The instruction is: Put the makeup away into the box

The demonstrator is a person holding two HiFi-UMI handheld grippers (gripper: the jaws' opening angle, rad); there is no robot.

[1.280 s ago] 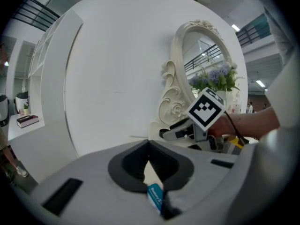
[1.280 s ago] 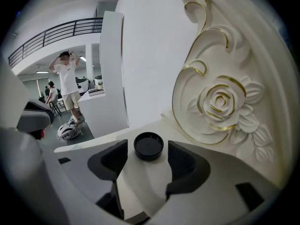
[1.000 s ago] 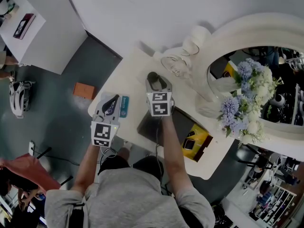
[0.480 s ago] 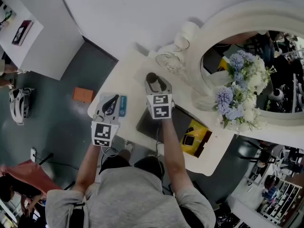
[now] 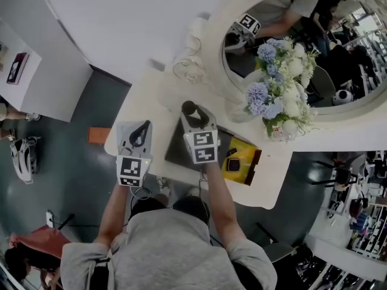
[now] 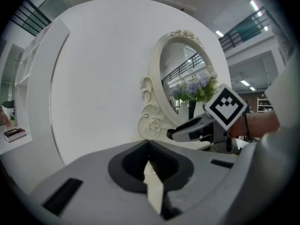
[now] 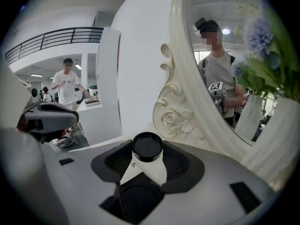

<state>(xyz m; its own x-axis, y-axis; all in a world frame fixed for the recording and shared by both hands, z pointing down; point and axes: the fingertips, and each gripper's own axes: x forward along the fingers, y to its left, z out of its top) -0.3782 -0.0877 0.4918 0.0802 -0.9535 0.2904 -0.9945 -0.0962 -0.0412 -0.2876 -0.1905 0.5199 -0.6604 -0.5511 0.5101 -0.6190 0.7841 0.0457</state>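
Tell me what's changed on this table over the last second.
Both grippers rose. The right gripper lifted the black-capped bottle and drew it back toward the dark tray. The left gripper came up a little. The head camera tilted, so more of the mirror shows. Unchanged: the right grip on the bottle, the flowers, the yellow box.

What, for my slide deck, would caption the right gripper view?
Right gripper holds a black-capped white bottle before an ornate white mirror and purple flowers.
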